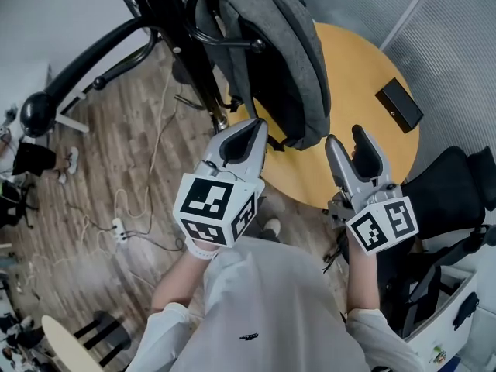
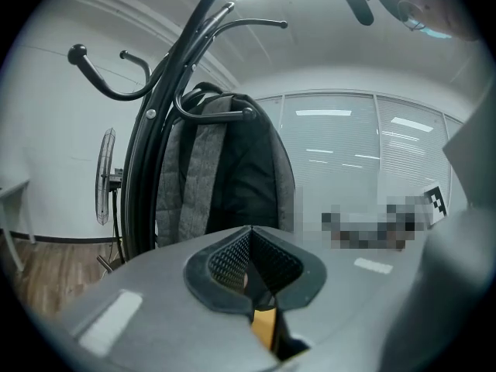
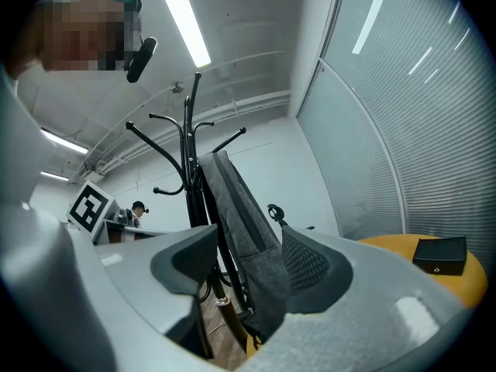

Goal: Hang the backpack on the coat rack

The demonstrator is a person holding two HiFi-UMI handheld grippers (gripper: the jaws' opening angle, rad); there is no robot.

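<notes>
Backpack hangs on coat rack; L gripper jaws together, R gripper apart.

Backpack hanging on coat rack, table to its right, box on table

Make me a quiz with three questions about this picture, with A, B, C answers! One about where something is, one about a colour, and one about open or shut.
1. Where is the backpack? A on the floor; B hanging on the coat rack; C on a shelf.
2. What colour is the small box on the round table? A black; B red; C white.
3. How are the jaws of the right hand-held gripper? A shut on a strap; B open, holding nothing; C shut together.

Answers: B, it hangs from the rack, above the floor. A, it looks dark against the yellow tabletop. B, a wide gap shows between the jaws.
</notes>
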